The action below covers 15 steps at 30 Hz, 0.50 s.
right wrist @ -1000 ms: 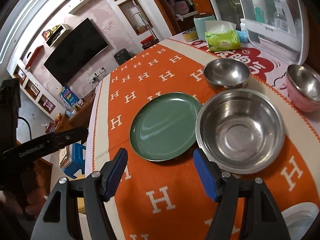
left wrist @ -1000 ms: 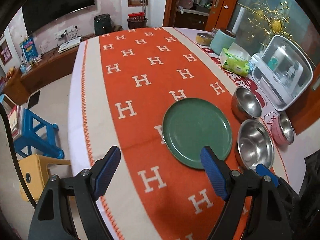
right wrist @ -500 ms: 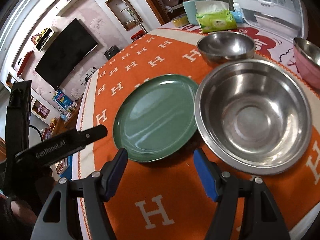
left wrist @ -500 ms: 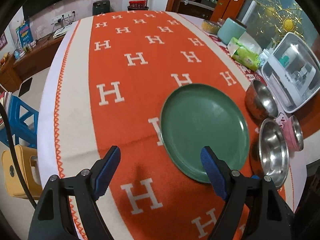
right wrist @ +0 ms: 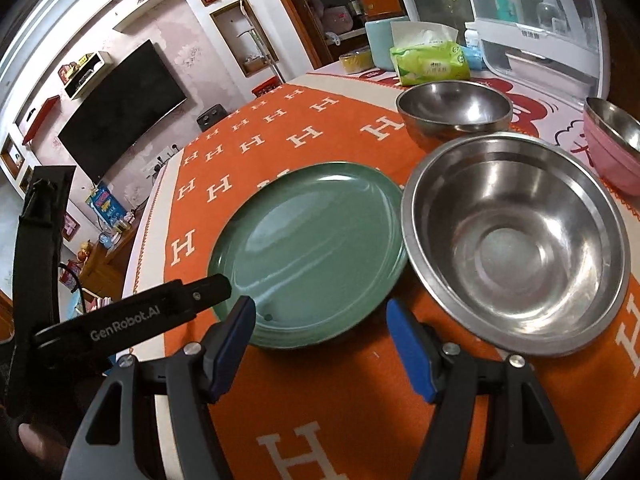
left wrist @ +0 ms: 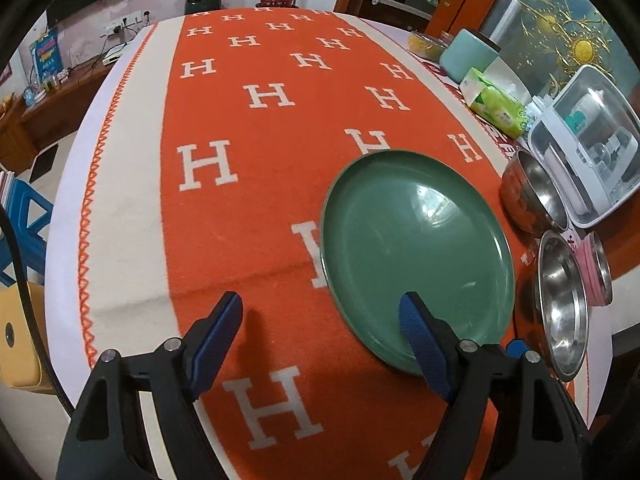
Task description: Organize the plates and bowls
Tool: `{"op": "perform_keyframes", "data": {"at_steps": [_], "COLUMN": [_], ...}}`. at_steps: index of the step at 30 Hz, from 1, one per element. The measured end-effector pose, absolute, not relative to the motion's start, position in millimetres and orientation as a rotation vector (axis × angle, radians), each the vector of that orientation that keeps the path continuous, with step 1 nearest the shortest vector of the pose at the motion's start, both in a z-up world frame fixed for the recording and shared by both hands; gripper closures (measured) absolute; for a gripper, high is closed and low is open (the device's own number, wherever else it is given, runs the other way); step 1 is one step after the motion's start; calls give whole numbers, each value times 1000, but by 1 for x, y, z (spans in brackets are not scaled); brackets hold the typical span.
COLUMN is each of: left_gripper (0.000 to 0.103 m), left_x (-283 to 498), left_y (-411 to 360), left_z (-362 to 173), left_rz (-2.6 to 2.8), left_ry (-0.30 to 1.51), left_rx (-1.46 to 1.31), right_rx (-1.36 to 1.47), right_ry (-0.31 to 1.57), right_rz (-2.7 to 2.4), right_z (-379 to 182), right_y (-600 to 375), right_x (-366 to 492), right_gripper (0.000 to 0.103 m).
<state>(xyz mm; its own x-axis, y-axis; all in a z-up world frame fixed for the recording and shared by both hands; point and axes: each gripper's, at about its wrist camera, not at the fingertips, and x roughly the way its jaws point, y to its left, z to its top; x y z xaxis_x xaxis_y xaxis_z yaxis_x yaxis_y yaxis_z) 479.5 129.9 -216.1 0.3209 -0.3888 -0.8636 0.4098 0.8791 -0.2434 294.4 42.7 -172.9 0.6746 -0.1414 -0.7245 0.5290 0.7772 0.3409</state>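
Observation:
A green plate lies on the orange cloth with white H letters. To its right stand a large steel bowl, a smaller steel bowl behind it, and a pink bowl with a steel inside. My left gripper hangs low over the plate's near left rim. Its jaws are closing; the right pad is over the plate, the left over cloth, neither pressing on it. My right gripper stands open at the plate's near edge, the rim just ahead of its pads. One black finger of the left gripper shows in the right wrist view.
Along the table's right side sit a green tissue pack, a teal canister and a white lidded box. Off the table's left edge stand a blue stool and a yellow one.
Both grippers have sunk toward the table and come closer to the green plate. The left jaws have narrowed a little. The plate and bowls have not moved.

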Motion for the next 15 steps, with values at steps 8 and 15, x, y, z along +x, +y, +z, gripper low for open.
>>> {"op": "perform_keyframes", "data": {"at_steps": [8,15], "left_gripper": [35,44], "left_x": [478,475], "left_y": [125,123], "left_z": [-219,-224], "left_rz": [-543,-573], "left_ry": [1135,1136], "left_rx": [23,25], "right_rx": [614,665], "right_ry": [759,730], "right_rz": [-438,-453], "right_z": [-183,-192], "right_y": [33,20], "right_x": [293,292], "right_gripper": [35,46]}}
